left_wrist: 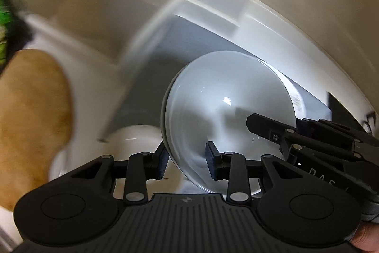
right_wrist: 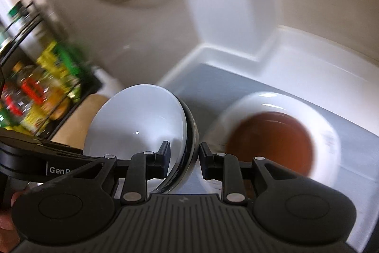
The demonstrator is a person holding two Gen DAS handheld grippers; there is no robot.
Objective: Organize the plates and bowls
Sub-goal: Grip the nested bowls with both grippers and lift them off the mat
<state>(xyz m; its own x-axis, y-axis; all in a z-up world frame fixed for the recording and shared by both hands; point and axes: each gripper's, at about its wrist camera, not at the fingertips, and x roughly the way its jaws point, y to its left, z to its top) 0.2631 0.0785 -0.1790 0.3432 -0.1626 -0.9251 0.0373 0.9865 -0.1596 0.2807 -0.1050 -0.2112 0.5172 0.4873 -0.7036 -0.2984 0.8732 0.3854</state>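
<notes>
Left wrist view: both grippers clamped on one white bowl's rim.

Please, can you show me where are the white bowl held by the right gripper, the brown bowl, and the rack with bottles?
white bowl (right_wrist: 135,125), right wrist view, on its glossy inside.
brown bowl (right_wrist: 272,141), right wrist view, on its brown interior.
bottle rack (right_wrist: 38,91), right wrist view, on the blurred bottles.
</notes>
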